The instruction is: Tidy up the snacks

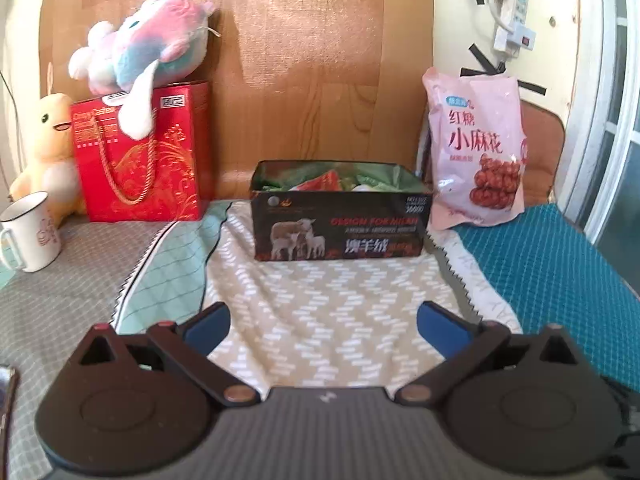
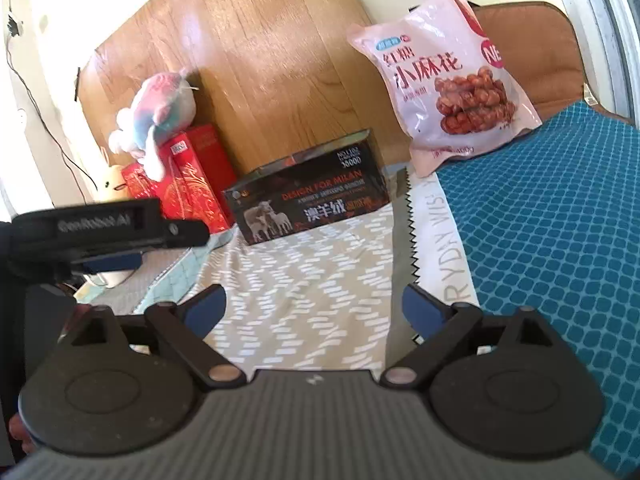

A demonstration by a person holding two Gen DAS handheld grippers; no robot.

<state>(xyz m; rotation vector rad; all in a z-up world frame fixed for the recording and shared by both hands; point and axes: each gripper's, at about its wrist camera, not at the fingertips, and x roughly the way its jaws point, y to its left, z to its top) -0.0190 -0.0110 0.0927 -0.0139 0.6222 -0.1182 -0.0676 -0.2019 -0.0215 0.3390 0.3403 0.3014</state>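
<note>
A wooden board [image 1: 320, 60] fills the upper middle of the left wrist view, leaning behind everything. Below it a zigzag-patterned cloth [image 1: 320, 300] covers the centre, with a teal mat [image 1: 560, 272] at the right edge. A pink snack bag [image 1: 476, 152] stands upright at the right, just beside a dark open box [image 1: 340, 224] in the centre that holds several wrapped snacks [image 1: 320, 182]. A red gift bag [image 1: 140, 160] sits at the left with a plush toy [image 1: 148, 44] on top. A white mug [image 1: 30, 232] is at the far left. The left gripper [image 1: 324, 324] and right gripper [image 2: 314, 306] both have fingers spread wide, nothing between them.
</note>
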